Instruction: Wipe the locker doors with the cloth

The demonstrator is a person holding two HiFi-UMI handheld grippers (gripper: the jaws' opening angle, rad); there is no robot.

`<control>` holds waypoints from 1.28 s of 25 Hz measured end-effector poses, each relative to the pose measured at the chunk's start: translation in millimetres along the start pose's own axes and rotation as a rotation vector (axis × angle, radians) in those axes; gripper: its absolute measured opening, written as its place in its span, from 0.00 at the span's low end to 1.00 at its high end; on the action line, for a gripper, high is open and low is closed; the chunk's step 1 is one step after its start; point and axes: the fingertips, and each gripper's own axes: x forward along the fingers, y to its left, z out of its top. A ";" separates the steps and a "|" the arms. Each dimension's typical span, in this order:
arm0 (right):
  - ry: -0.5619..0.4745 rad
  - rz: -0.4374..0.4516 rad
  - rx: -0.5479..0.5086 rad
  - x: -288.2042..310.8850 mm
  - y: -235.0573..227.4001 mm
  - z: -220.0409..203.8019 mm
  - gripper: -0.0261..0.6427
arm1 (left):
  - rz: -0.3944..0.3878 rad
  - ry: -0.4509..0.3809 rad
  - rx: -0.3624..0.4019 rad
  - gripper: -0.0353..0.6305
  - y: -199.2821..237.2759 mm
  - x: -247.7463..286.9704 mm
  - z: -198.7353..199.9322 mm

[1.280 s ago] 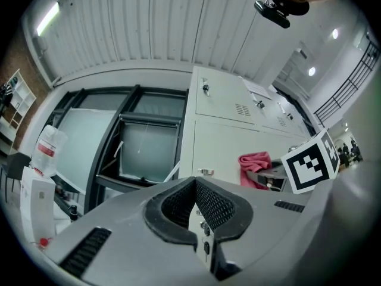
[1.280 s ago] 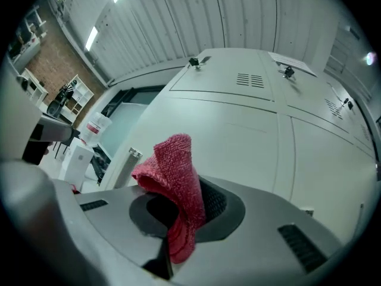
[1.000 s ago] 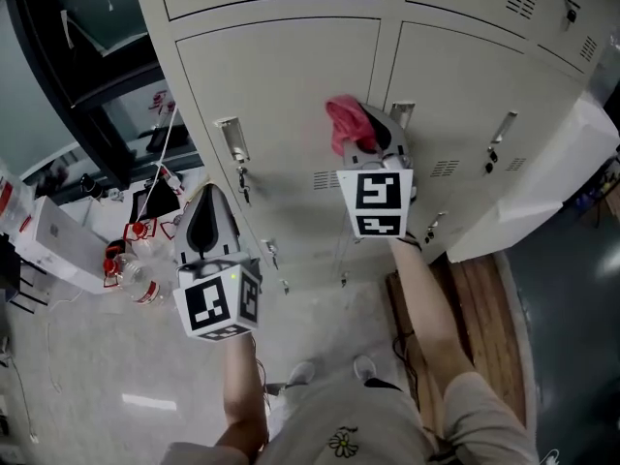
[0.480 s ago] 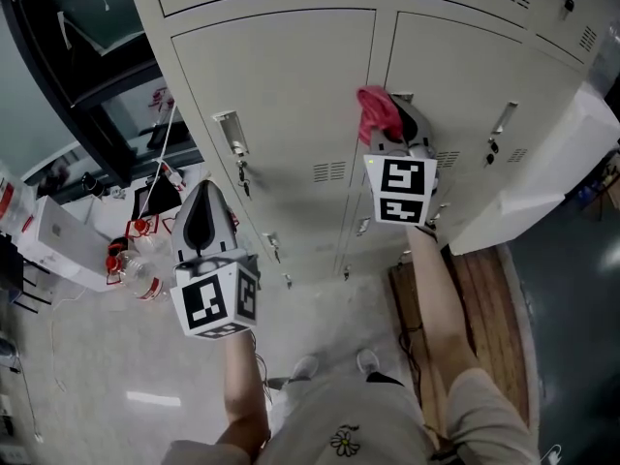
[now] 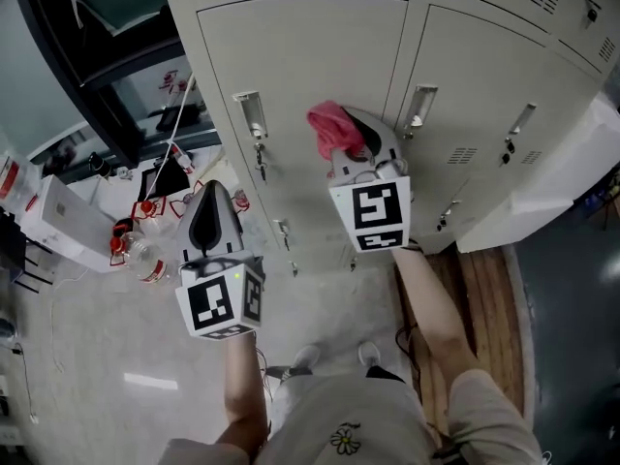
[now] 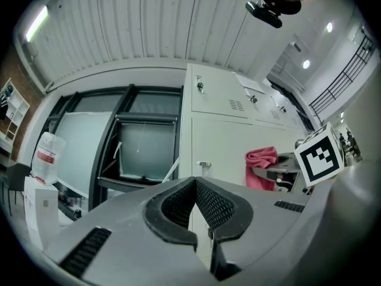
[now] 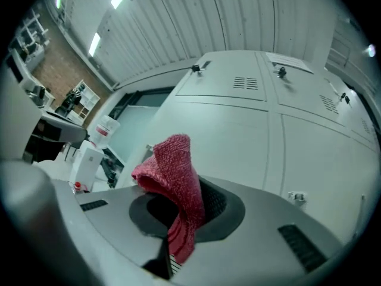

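Note:
A pink-red cloth (image 5: 332, 129) sticks out of my right gripper (image 5: 349, 143), which is shut on it and holds it against a pale grey locker door (image 5: 310, 76) just left of the seam between two doors. In the right gripper view the cloth (image 7: 172, 183) rises folded from between the jaws, with the locker doors (image 7: 262, 142) filling the view ahead. My left gripper (image 5: 210, 223) is shut on nothing and hangs lower left, away from the lockers. In the left gripper view, its jaws meet at a point (image 6: 195, 186); the cloth (image 6: 262, 165) shows at right.
Door handles with locks (image 5: 250, 116) (image 5: 419, 108) flank the cloth. A dark-framed glass partition (image 5: 107, 76) stands left of the lockers. Bottles and boxes (image 5: 131, 250) crowd the floor at lower left. A wooden pallet (image 5: 484, 289) lies on the right, by my legs.
The right gripper has swept the cloth leftward across the door, from right of the door seam to left of it. The left gripper has stayed put.

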 end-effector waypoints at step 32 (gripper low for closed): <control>0.072 0.109 0.071 48.0 96.4 -62.9 0.08 | -0.040 0.016 -0.013 0.08 1.4 -12.0 -24.0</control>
